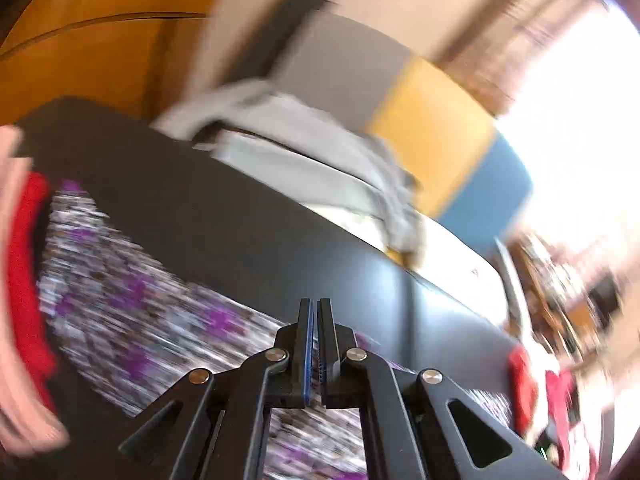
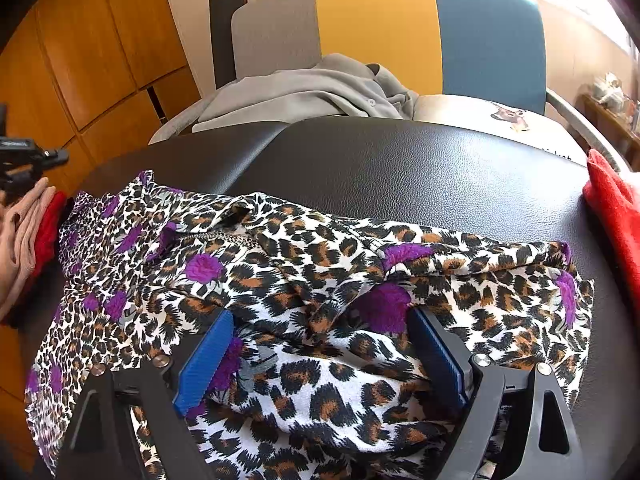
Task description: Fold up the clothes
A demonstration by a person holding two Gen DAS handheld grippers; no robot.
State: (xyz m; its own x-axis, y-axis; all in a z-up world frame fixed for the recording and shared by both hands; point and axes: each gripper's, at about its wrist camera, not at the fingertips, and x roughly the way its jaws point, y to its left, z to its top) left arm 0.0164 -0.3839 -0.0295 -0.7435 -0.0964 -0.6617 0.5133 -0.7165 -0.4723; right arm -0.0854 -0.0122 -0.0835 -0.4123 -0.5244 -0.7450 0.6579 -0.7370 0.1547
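A leopard-print garment with purple flowers [image 2: 320, 264] lies crumpled on the black padded table [image 2: 400, 168]. My right gripper [image 2: 320, 344] stands wide open over it. A bunched fold of the cloth lies between its blue pads [image 2: 208, 360]. The left wrist view is blurred. There my left gripper [image 1: 319, 308] is shut above the same garment [image 1: 132, 300], and I see nothing pinched between its fingers. In the right wrist view a black part of the left tool [image 2: 28, 160] shows at the left edge, apart from the garment.
A grey garment [image 2: 304, 92] lies on the grey, yellow and blue chair [image 2: 380, 28] behind the table. Pink and red clothes [image 2: 24, 232] sit at the table's left end. A red cloth [image 2: 612, 208] lies at its right end. Wooden cabinets [image 2: 80, 60] stand at the back left.
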